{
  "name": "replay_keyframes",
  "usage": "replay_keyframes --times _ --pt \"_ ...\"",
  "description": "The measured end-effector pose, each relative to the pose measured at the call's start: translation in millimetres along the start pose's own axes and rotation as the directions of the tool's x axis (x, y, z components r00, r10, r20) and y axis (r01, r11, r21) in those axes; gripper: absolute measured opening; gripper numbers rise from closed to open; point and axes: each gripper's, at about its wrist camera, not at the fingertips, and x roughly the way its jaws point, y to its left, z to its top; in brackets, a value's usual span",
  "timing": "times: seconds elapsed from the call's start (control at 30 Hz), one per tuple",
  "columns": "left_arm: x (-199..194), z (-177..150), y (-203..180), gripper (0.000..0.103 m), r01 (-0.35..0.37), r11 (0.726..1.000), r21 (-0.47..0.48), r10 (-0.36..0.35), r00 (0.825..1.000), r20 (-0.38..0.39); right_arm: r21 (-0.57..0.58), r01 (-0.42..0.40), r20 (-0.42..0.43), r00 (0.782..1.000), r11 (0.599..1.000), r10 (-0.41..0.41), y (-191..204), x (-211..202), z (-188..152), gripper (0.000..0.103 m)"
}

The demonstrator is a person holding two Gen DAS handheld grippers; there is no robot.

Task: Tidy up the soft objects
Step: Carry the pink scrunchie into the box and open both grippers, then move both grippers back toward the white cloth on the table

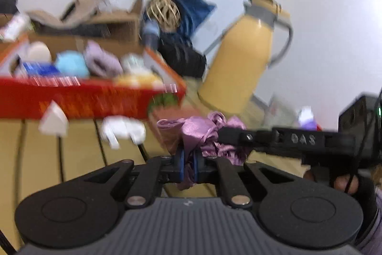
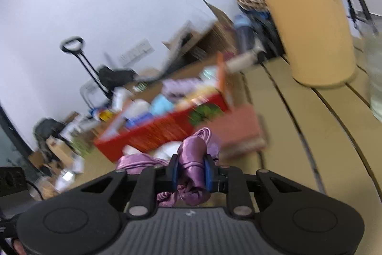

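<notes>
A shiny purple satin cloth (image 1: 203, 133) is bunched up and held by both grippers above the wooden table. My left gripper (image 1: 188, 167) is shut on one part of it, between blue pads. My right gripper (image 2: 191, 170) is shut on another part of the purple cloth (image 2: 193, 157). In the left wrist view the right gripper (image 1: 229, 134) comes in from the right, its finger (image 1: 238, 135) pressed into the cloth. A red box (image 1: 95, 97) holding several soft items stands behind on the left, also in the right wrist view (image 2: 167, 128).
A tall yellow jug (image 1: 241, 59) stands on the slatted table (image 1: 78, 159) to the right; it fills the upper right of the right wrist view (image 2: 308, 16). White items (image 1: 121, 128) and a pink pad (image 2: 241, 130) lie before the box. Cardboard boxes (image 1: 107, 23) stand behind.
</notes>
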Motion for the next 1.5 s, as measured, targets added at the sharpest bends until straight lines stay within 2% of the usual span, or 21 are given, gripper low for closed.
replay_keyframes --times 0.1,0.23,0.33,0.43,0.53,0.63,0.67,0.7,0.73,0.77,0.8,0.83,0.93,1.0,1.07,1.13,1.17,1.27,1.33,1.4,1.5 --pt "-16 32 14 0.006 0.026 0.999 -0.041 -0.024 0.999 0.049 -0.008 -0.042 0.005 0.999 0.999 0.042 21 11 22 0.020" --pt "-10 86 40 0.006 -0.032 0.999 -0.032 0.034 0.997 0.071 -0.035 -0.068 0.002 0.998 0.997 0.068 44 51 65 0.020" --pt "20 124 72 0.006 -0.057 0.997 -0.061 0.059 0.997 0.042 -0.050 -0.043 -0.025 0.999 0.998 0.042 54 94 96 0.020" --pt "60 148 105 0.006 -0.102 0.991 -0.090 0.102 0.995 -0.005 -0.050 -0.002 -0.058 0.998 0.999 -0.001 57 142 120 0.020" --pt "102 161 134 0.006 -0.156 0.983 -0.098 0.149 0.986 -0.073 -0.063 0.083 -0.097 0.991 0.995 -0.089 51 191 135 0.020" --pt "143 156 159 0.011 -0.249 0.963 -0.101 0.233 0.961 -0.147 -0.131 0.202 -0.132 0.967 0.971 -0.219 45 234 133 0.026" --pt "154 152 165 0.017 -0.267 0.959 -0.091 0.247 0.951 -0.186 -0.152 0.234 -0.152 0.954 0.960 -0.257 43 246 130 0.028" --pt "156 149 169 0.031 -0.278 0.956 -0.090 0.255 0.945 -0.205 -0.167 0.257 -0.173 0.943 0.952 -0.285 41 255 126 0.028" --pt "155 145 171 0.038 -0.285 0.954 -0.097 0.261 0.944 -0.201 -0.182 0.267 -0.182 0.937 0.946 -0.299 41 258 121 0.028" --pt "149 143 170 0.044 -0.270 0.958 -0.098 0.251 0.952 -0.176 -0.210 0.270 -0.187 0.932 0.940 -0.310 43 259 117 0.029" --pt "142 142 169 0.046 -0.250 0.964 -0.087 0.235 0.960 -0.149 -0.243 0.271 -0.189 0.929 0.932 -0.319 46 260 114 0.031" --pt "137 143 167 0.046 -0.253 0.964 -0.078 0.240 0.960 -0.142 -0.275 0.269 -0.191 0.925 0.923 -0.327 49 260 114 0.032" --pt "119 152 157 0.050 -0.253 0.966 -0.055 0.246 0.963 -0.111 -0.278 0.262 -0.190 0.928 0.924 -0.320 54 250 118 0.034" --pt "101 160 147 0.053 -0.264 0.964 -0.031 0.261 0.962 -0.087 -0.282 0.273 -0.159 0.932 0.920 -0.326 63 232 125 0.043" --pt "77 169 135 0.055 -0.273 0.962 -0.012 0.272 0.960 -0.065 -0.303 0.261 -0.117 0.944 0.916 -0.308 78 206 133 0.047" --pt "54 174 123 0.063 -0.286 0.958 -0.008 0.285 0.957 -0.051 -0.320 0.249 -0.082 0.954 0.914 -0.289 93 175 142 0.048" --pt "38 174 116 0.072 -0.290 0.957 -0.006 0.289 0.956 -0.051 -0.329 0.244 -0.066 0.958 0.912 -0.280 98 161 147 0.051" --pt "-8 162 93 0.075 -0.304 0.952 0.027 0.305 0.952 -0.034 -0.372 0.236 -0.010 0.966 0.898 -0.258 117 103 152 0.058" --pt "-38 151 78 0.079 -0.337 0.940 0.049 0.338 0.941 -0.013 -0.415 0.237 0.032 0.969 0.878 -0.246 126 62 146 0.062" --pt "-68 135 61 0.082 -0.375 0.924 0.070 0.375 0.927 0.021 -0.474 0.266 0.101 0.963 0.840 -0.248 133 25 130 0.072" --pt "-113 98 31 0.087 -0.408 0.905 0.118 0.401 0.913 0.081 -0.541 0.298 0.152 0.954 0.787 -0.257 138 -23 94 0.074"
